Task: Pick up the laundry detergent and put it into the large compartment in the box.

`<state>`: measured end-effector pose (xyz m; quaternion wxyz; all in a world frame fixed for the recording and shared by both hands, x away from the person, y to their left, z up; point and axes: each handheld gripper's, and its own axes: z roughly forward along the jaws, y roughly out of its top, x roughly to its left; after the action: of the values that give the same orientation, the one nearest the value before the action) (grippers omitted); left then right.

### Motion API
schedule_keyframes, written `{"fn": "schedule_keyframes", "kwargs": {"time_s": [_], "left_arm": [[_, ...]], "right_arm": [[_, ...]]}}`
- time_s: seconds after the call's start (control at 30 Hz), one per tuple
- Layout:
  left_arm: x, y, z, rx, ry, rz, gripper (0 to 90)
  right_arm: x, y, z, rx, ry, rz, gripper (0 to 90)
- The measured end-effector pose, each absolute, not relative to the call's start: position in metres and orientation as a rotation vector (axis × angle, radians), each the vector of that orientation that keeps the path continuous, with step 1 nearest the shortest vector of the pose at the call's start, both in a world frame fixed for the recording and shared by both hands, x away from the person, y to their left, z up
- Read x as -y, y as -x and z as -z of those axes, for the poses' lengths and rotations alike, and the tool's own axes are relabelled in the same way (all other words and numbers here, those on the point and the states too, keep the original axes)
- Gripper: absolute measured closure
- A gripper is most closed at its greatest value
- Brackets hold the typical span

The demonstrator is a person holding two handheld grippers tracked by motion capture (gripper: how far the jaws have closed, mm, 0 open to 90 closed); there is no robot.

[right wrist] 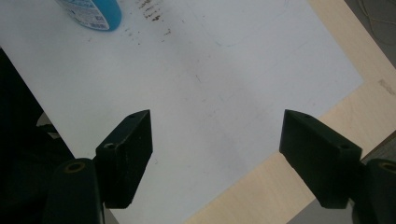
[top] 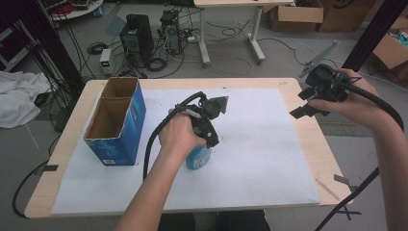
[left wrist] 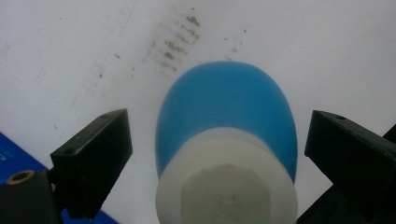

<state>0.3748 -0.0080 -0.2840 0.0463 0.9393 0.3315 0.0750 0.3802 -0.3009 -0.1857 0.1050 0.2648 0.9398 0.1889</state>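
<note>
A blue bottle (top: 198, 159) with a white cap stands upright on the white sheet (top: 260, 144) near the table's middle. My left gripper (top: 206, 137) points down over it, held by a hand. In the left gripper view the bottle (left wrist: 226, 112) sits between the jaws, which stand open with a gap on each side; my left gripper (left wrist: 217, 133) is not touching it. My right gripper (top: 308, 107) is held in the air above the table's right edge. Its own view shows my right gripper (right wrist: 217, 135) open and empty, with the bottle (right wrist: 93, 11) at the top left.
An open-topped blue box (top: 118, 122) with two compartments stands on the sheet left of the bottle. The wooden table (top: 303, 110) shows around the sheet, with a thin stick (top: 327, 188) near its front right corner. Computers, cables and cardboard boxes lie on the floor beyond.
</note>
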Motion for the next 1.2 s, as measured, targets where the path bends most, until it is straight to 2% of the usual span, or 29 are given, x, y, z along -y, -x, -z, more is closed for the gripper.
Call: {"fn": "schedule_keyframes", "kwargs": {"time_s": [0.43,0.73,1.2], "left_arm": [[0.0104,-0.3762,0.2902,-1.034,-2.874,-0.228,9.4],[0.0084,-0.377,0.2917,-1.055,-2.862,-0.203,15.3],[0.008,-0.3779,0.2924,-1.078,-2.858,-0.207,17.7]], "right_arm": [[0.3019,-0.3806,0.1874,-2.771,-0.78,-0.558,25.5],[0.3028,-0.3807,0.1877,-2.772,-0.783,-0.558,25.7],[0.3036,-0.3808,0.1869,-2.771,-0.788,-0.558,25.7]]}}
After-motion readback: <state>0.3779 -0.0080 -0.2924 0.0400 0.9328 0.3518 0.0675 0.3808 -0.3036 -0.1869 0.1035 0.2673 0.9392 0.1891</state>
